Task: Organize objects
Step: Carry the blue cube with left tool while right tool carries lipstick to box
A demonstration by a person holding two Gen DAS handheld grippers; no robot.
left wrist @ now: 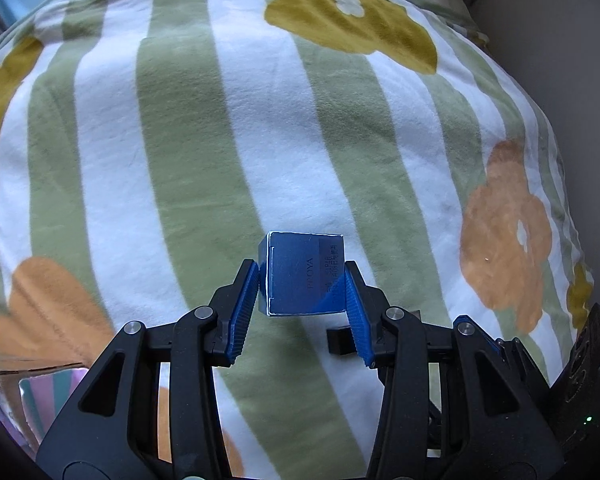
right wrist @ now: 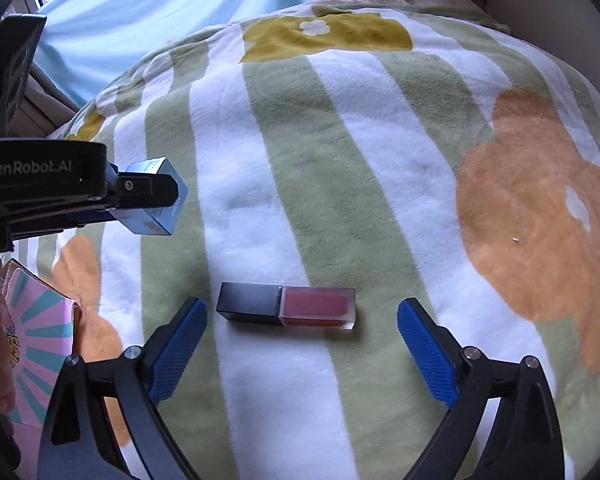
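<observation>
Under everything you have the blanket (right wrist: 339,160), striped green and white with big flowers, and it is soft, so whatever lies on it can sink or tip a little when pushed. At your far left edge a pink patterned box (right wrist: 40,344) shows, with cardboard flaps; it may be where things are meant to go, but that is only a guess.

Your left gripper (left wrist: 301,286) is clamped on the small blue carton (left wrist: 304,276), blue pads pressing its two side faces. From the right wrist view the carton (right wrist: 160,200) hangs clear above the blanket, over to the left and nearer the pink box.

Your right gripper (right wrist: 300,320) is spread wide and holds nothing. The lip gloss tube (right wrist: 286,306) lies flat on the blanket directly ahead of it, in the space between the two fingers, touching neither. This is what your next move turns on: the tube's long axis runs left to right, black cap toward the left finger, red body toward the right. So the fingers line up with the tube's ends, not its sides.

Closing as you stand would pinch it end to end, which looks likely to slip or skew on the soft cloth. You would probably do better to turn the wrist so the fingers cross the narrow width, then come down. The right hand is plainly nearer; the left is already occupied.
</observation>
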